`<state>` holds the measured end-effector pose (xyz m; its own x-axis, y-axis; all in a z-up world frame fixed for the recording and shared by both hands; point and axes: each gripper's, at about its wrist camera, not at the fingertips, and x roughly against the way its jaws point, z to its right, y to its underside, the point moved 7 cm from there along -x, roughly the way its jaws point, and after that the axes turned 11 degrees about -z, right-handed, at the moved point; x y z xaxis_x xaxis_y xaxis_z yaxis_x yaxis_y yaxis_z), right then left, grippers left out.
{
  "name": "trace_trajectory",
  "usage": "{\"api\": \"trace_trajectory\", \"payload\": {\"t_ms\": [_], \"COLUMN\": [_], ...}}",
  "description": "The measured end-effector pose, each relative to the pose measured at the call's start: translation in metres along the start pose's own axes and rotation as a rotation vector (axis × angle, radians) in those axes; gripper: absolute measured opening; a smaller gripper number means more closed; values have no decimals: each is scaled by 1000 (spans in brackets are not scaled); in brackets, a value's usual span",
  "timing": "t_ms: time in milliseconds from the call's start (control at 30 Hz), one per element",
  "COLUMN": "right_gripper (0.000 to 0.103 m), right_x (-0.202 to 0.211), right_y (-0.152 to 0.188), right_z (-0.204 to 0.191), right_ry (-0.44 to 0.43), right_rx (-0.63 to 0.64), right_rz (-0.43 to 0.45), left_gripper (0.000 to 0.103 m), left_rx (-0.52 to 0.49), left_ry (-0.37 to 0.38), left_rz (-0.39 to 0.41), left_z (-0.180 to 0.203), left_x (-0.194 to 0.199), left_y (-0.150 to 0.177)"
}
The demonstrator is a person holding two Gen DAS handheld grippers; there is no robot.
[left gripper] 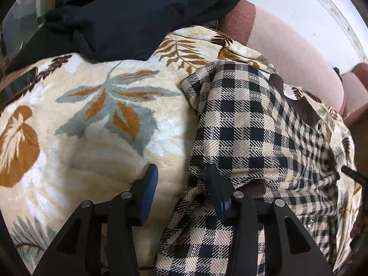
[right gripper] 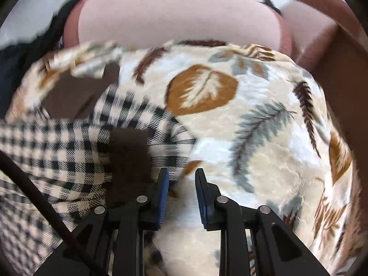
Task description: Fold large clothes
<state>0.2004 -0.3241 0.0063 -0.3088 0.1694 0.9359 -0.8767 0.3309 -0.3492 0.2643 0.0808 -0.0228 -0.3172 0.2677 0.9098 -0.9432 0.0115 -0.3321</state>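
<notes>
A black-and-cream checked garment [left gripper: 248, 124] lies spread on a cream blanket with leaf prints [left gripper: 96, 119]. My left gripper [left gripper: 181, 172] is open, its jaws wide apart over the garment's left edge, the right finger resting on the checked cloth. In the right wrist view the checked garment [right gripper: 69, 142] lies at the left with a dark brown patch [right gripper: 128, 151] on it. My right gripper [right gripper: 181, 174] is open and empty, just right of the garment's edge, over the blanket [right gripper: 253, 115].
A black garment [left gripper: 128, 16] is heaped at the back left. A pink sofa cushion [left gripper: 294, 53] stands behind the blanket, also seen in the right wrist view [right gripper: 174, 16]. A dark rod [right gripper: 41, 200] crosses the lower left.
</notes>
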Motion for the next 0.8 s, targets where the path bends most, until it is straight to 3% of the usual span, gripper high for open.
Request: {"api": "trace_trajectory", "payload": {"t_ms": [133,233,400,567,800], "right_gripper": [42,42,42,42,41], "right_x": [11,12,11,14,26], "right_y": [9,21,21,19,20], "right_z": [-7,-31,-73,-106,-213], "right_ry": [-111,-158,-123,-171,-398], "right_rx": [-6,2,72,85,240], "right_rz": [18,34,100,142,109], "left_gripper": [43,43,43,43,43], "left_rx": [-5,-16,-11,-12,7], "left_ry": [-2,-1,6,-1,-39], "left_rz": [-1,2,9,24,63], "left_z": [0,0,-2,-1,-13], "left_x": [2,9,19,22,47], "left_y": [-2,-1,1,0,1]}}
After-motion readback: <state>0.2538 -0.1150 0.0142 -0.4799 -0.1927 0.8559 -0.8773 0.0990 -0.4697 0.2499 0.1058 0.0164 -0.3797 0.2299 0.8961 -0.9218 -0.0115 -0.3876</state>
